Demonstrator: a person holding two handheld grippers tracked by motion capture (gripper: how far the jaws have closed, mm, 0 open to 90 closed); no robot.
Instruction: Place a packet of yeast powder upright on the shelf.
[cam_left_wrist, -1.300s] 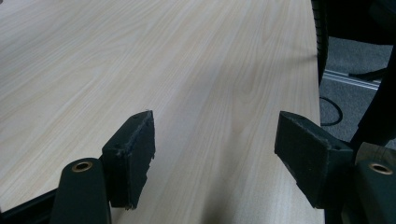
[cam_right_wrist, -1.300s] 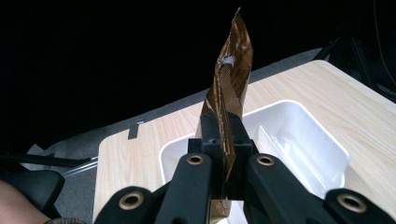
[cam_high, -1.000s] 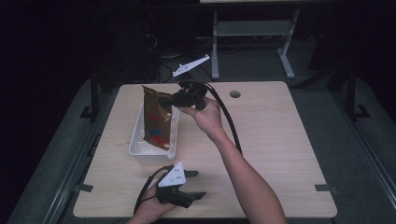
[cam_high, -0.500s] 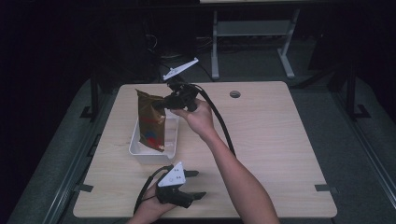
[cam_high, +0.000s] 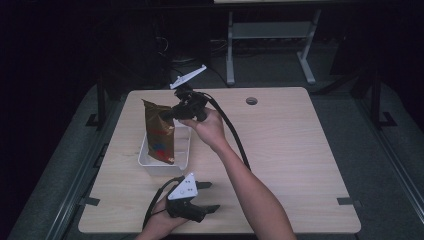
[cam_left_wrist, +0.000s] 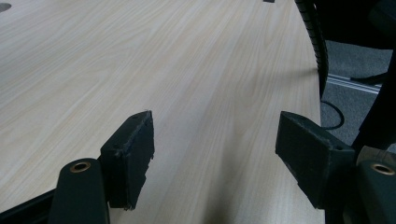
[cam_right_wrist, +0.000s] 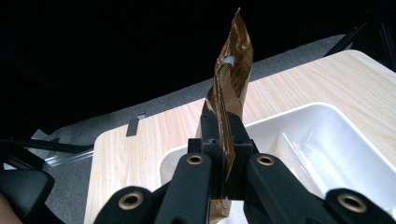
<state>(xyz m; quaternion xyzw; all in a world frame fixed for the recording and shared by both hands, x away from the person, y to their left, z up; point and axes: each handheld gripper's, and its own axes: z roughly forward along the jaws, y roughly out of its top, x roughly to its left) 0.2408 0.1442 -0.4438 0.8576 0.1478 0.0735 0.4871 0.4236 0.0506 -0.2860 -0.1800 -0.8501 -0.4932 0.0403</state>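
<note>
The right gripper (cam_high: 170, 114), arm stretched forward, pinches the brown bag (cam_high: 159, 131) upright, seemingly inside the white tray (cam_high: 148, 162). The left gripper (cam_high: 206, 196) rests low on the table (cam_high: 290, 150), jaws wide and empty.

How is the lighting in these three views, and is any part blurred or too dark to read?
High view: the table is lit, the surroundings nearly black; the brown pouch and white tray stay readable. Left gripper view: bright, even light on the wood grain, near pads slightly soft. Right gripper view: black background, glare on the tray wall, pouch sharp.
</note>
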